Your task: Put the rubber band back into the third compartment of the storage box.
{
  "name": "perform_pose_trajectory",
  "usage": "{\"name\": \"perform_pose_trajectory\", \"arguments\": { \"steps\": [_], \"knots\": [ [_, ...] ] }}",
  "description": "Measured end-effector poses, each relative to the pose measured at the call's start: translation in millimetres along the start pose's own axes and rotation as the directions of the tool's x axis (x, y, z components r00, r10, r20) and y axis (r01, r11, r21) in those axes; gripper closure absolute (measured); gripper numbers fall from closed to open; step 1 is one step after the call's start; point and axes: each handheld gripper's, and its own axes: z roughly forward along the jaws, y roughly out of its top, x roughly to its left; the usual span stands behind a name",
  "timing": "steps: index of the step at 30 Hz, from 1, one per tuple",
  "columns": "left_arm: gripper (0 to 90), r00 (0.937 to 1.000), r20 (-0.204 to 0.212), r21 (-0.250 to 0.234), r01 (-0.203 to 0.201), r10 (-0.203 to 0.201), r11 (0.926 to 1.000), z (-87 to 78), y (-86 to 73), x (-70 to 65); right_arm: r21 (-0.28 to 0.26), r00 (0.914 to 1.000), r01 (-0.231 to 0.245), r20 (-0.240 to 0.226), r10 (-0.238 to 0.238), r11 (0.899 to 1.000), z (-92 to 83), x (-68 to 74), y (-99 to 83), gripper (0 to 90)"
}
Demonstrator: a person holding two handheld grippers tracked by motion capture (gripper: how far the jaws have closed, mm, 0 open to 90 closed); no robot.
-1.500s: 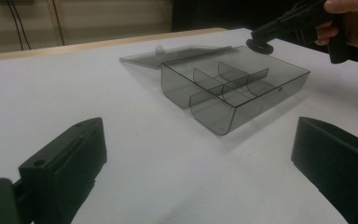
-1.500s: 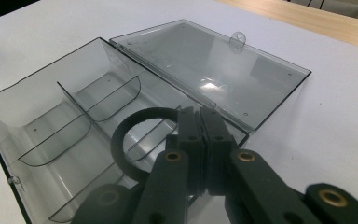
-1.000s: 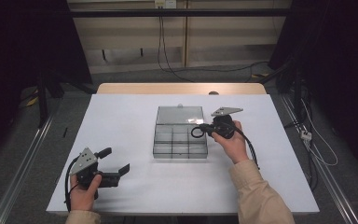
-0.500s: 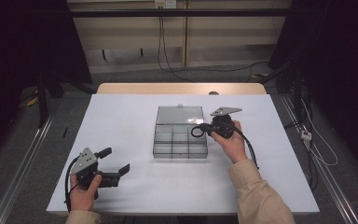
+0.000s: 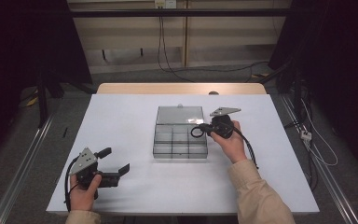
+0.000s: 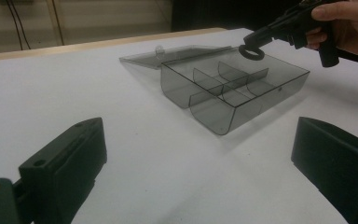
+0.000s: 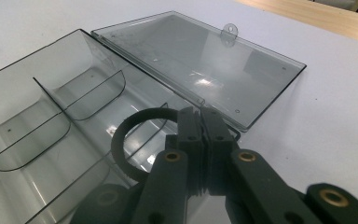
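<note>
the right gripper has its jaws pressed together on a black ring, pinching its rim so the ring hangs out to one side of the jaws. it hovers over the open clear box, which sits near the middle of the table, its lid folded flat toward the far edge. the ring is above the box's right-hand wall, over the compartments nearest the lid hinge, and touches nothing that i can see.

the step in hand looks like dropping the ring into one of the compartments. to do it well, bring the ring fully inside the wall before lowering, so it does not catch on the rim or on a divider. tilt the gripper so the ring comes close to flat over the compartment floor, go down low, and only then part the jaws, or it may bounce or roll into the next cell.

the left gripper rests by the near left corner of the table, jaws spread and empty. it could move in to steady the light box.
</note>
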Motion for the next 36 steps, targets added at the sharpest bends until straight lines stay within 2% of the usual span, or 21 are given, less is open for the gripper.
{"name": "perform_pose_trajectory", "arguments": {
  "steps": [21, 36],
  "knots": [
    [3.0, 1.0, 0.001, 0.0, 0.0, 0.0, 1.0, 0.3, 0.1, -0.4, 0.014, 0.9999, 0.008, 0.005, -0.008, 1.0, 7.7, 0.2, -2.1, 88.1],
    [3.1, 1.0, 0.0, -0.002, -0.001, 0.001, 1.0, -0.5, 0.4, 0.1, 0.028, 0.9987, 0.048, 0.017, -0.048, 0.998, 9.0, 3.8, 2.9, 87.9]
  ]
}}
